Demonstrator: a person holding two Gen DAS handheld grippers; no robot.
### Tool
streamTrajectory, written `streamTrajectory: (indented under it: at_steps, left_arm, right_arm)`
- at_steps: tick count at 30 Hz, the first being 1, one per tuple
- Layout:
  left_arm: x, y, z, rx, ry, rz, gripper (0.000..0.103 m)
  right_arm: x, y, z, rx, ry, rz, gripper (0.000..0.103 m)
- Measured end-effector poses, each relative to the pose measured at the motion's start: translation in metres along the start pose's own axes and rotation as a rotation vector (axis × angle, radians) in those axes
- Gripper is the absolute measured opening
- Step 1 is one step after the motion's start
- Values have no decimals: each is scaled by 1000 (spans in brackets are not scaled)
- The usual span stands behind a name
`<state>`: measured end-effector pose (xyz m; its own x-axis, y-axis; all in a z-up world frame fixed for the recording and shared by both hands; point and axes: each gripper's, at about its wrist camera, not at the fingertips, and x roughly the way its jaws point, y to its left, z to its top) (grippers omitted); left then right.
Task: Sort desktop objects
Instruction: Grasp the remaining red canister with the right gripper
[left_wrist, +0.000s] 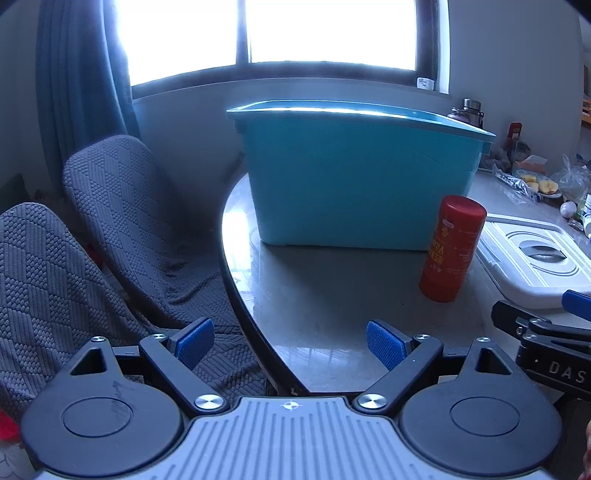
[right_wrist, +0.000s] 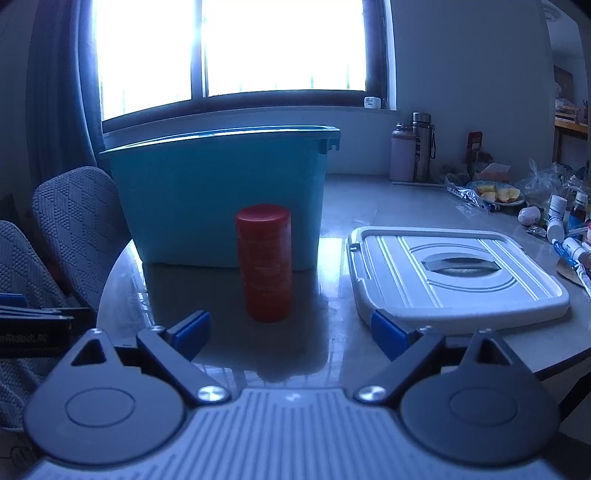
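A red cylindrical can (left_wrist: 452, 248) stands upright on the grey table (left_wrist: 332, 314), just in front of a large teal storage bin (left_wrist: 354, 177). In the right wrist view the can (right_wrist: 264, 263) is ahead and slightly left of centre, before the bin (right_wrist: 221, 195). A white bin lid (right_wrist: 454, 273) lies flat to the can's right; it also shows in the left wrist view (left_wrist: 535, 254). My left gripper (left_wrist: 290, 345) is open and empty over the table's near left edge. My right gripper (right_wrist: 290, 336) is open and empty, short of the can.
Two chairs with grey covers (left_wrist: 122, 206) stand left of the table. At the far right are flasks (right_wrist: 412, 151), a plate of apple pieces (right_wrist: 498, 195), bags and small bottles (right_wrist: 557, 214). The right gripper's body (left_wrist: 546, 339) shows in the left wrist view.
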<state>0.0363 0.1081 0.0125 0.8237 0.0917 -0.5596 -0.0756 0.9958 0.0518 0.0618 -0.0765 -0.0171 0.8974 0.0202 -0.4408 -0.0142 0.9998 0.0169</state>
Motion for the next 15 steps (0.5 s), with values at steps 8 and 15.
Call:
streamTrajectory:
  at_steps: [8,15]
  left_arm:
    - [12,-6,5,11,5,-2,91]
    - [24,-5,11,17,11,11,91]
  right_arm:
    - [21,1,4,-9,8,8,94]
    - [40,3,12,-16,10,13,94]
